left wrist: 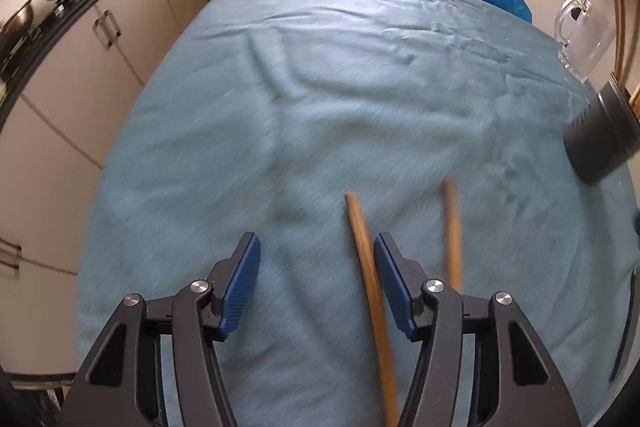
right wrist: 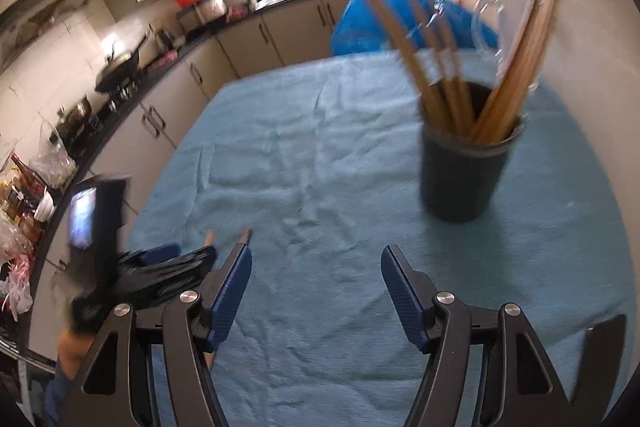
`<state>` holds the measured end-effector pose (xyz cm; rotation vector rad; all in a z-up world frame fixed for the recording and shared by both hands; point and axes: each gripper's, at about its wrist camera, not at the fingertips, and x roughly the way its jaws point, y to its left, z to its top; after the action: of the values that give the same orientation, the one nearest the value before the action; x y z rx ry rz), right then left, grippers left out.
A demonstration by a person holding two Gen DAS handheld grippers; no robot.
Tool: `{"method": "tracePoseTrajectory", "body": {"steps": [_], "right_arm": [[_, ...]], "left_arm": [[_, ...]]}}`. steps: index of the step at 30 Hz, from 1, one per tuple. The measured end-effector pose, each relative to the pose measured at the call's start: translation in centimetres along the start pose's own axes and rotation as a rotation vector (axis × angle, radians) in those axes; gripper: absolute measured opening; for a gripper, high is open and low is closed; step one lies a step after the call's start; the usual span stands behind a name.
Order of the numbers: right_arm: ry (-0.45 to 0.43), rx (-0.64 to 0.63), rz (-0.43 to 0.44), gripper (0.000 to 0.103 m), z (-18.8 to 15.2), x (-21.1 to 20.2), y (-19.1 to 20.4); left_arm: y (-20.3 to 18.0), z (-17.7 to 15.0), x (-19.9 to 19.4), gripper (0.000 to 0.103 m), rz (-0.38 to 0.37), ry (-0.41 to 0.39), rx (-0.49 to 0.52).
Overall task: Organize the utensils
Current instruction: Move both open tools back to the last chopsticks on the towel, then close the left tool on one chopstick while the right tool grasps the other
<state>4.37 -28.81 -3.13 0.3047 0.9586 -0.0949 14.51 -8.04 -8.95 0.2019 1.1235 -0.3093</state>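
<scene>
Lying on the blue tablecloth (left wrist: 280, 75): two wooden chopsticks, loose.

Left gripper (left wrist: 316, 259) released, jaws spread; nearer chopstick (left wrist: 370, 279) lies between the pads, just inside the right pad, long axis running away from the jaws, tip ahead; contact unclear. Second chopstick (left wrist: 453, 227) lies outside the right jaw, roughly parallel. Right gripper (right wrist: 316, 269) released, nothing between its pads; dark holder (right wrist: 464, 179) stands upright ahead, right of its jaws, chopsticks fanning upward.
</scene>
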Motion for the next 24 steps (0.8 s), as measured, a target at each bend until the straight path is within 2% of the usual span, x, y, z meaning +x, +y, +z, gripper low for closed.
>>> {"method": "tracePoseTrajectory", "body": {"steps": [4, 7, 9, 12, 17, 21, 22, 23, 24], "right_arm": [[0.100, 0.014, 0.014, 0.074, 0.3, 3.5, 1.5], [0.177, 0.027, 0.013, 0.074, 0.3, 6.1, 2.7], [0.225, 0.035, 0.020, 0.074, 0.6, 7.9, 3.8], [0.289, 0.055, 0.001, 0.074, 1.2, 10.0, 5.2], [0.315, 0.032, -0.033, 0.074, 1.9, 11.6, 7.3], [0.333, -0.037, -0.073, 0.064, 2.2, 12.7, 9.1], [0.337, -0.051, -0.089, 0.052, 2.2, 13.1, 9.4], [0.341, -0.065, -0.108, 0.047, 2.1, 13.5, 9.7], [0.333, -0.091, -0.147, 0.037, 2.0, 13.6, 10.1]], "left_arm": [[3.8, -3.1, -1.7, 0.060, -0.018, -0.005, -0.072], [5.2, -4.7, -2.6, 0.061, -0.034, -0.004, -0.107], [5.4, -5.3, -2.9, 0.068, -0.047, -0.002, -0.112], [5.1, -5.8, -3.0, 0.071, -0.047, -0.010, -0.099], [4.7, -5.8, -3.0, 0.073, -0.039, -0.022, -0.098], [4.7, -5.7, -2.8, 0.077, -0.047, -0.024, -0.096], [4.6, -5.7, -2.8, 0.077, -0.046, -0.025, -0.099], [4.6, -5.6, -2.8, 0.077, -0.045, -0.024, -0.099], [4.6, -5.6, -2.8, 0.077, -0.043, -0.024, -0.098]]}}
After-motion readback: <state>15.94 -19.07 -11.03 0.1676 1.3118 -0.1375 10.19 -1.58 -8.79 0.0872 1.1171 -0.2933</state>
